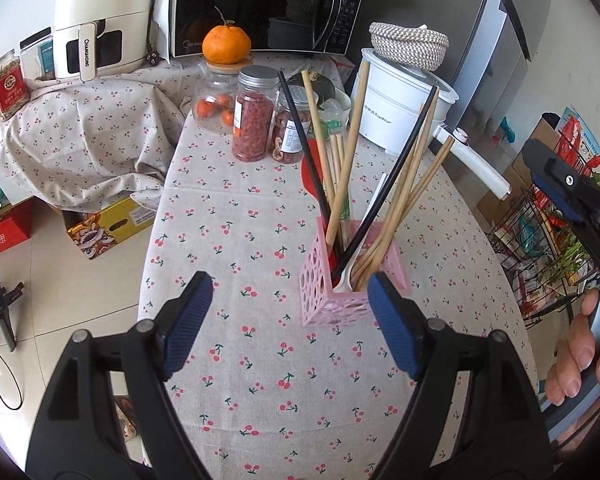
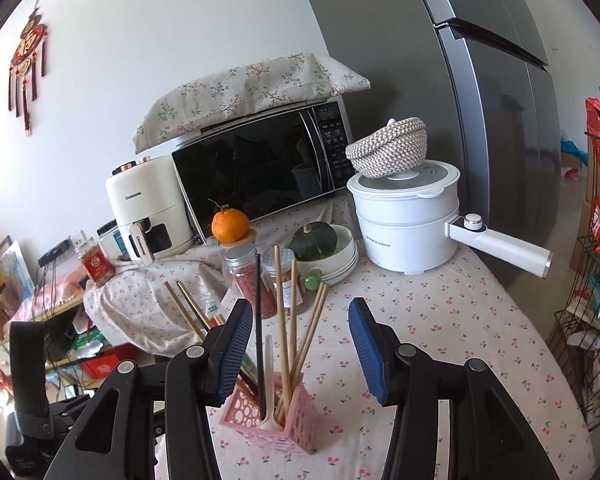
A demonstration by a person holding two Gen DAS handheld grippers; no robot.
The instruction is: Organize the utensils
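Observation:
A pink perforated holder (image 1: 340, 300) (image 2: 284, 426) stands on the cherry-print tablecloth (image 1: 240, 240). It holds several wooden chopsticks (image 1: 350, 136), black chopsticks (image 1: 400, 168) (image 2: 259, 320), a white plastic spoon (image 1: 364, 236) (image 2: 269, 384) and something red. My left gripper (image 1: 290, 320) is open and empty, just short of the holder, its right finger beside the holder's near corner. My right gripper (image 2: 296, 352) is open and empty, above and behind the holder, with the chopstick tops between its fingers. Its body shows at the left wrist view's right edge (image 1: 572, 196).
Behind the holder stand jars (image 1: 254, 116), a jar with an orange on top (image 1: 226, 46), a squash in a bowl (image 2: 314, 240), a white electric pot (image 2: 404, 216) with its handle sticking out, a microwave (image 2: 260, 168) and an air fryer (image 1: 100, 20). A wire rack (image 1: 548, 240) stands right of the table.

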